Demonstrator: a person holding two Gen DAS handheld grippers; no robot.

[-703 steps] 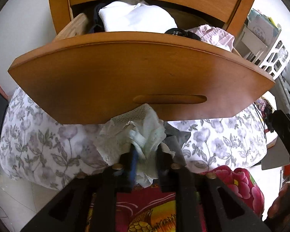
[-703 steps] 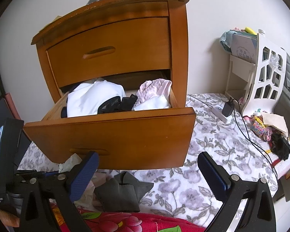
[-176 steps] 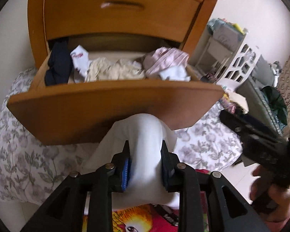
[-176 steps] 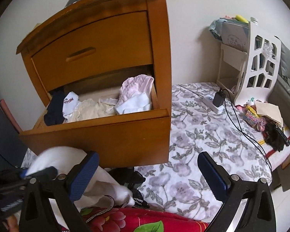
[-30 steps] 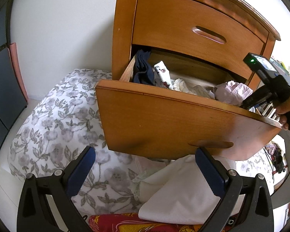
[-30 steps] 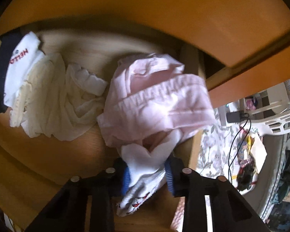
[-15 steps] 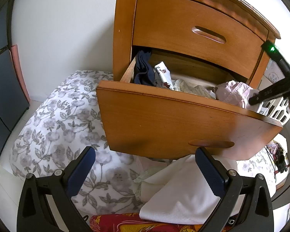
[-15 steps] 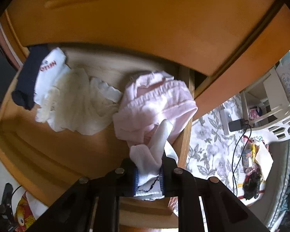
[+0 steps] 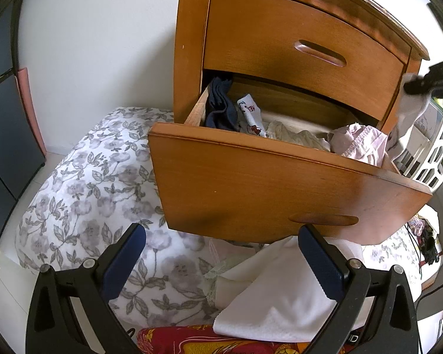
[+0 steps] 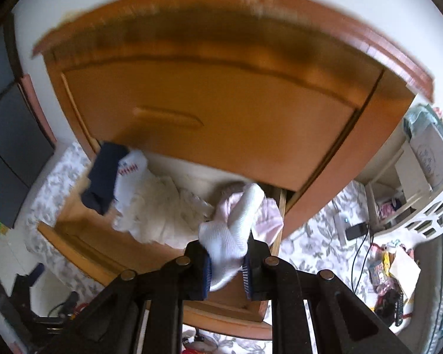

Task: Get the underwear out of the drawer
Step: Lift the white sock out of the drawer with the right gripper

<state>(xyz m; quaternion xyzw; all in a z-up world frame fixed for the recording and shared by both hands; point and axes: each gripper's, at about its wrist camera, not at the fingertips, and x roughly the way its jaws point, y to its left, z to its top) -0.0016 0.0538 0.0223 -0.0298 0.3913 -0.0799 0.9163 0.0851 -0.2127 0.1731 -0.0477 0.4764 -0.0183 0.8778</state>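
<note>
Since half a second ago the white garment point(image 10: 226, 243) has been lifted higher above the drawer point(image 9: 280, 183) by the right gripper point(image 10: 226, 268), whose jaws are clamped on it; from the left wrist it is seen hanging at the right edge, clear of the drawer rim. Going left to right, the left gripper point(image 9: 221, 261) is held with its jaws wide apart and nothing between them, above a floral bedspread point(image 9: 82, 194) and a white cloth point(image 9: 280, 292). Inside the drawer a navy item point(image 9: 218, 106), a printed white piece point(image 9: 251, 115), cream fabric point(image 9: 295, 137) and pink underwear point(image 9: 360, 143) are seen
</note>
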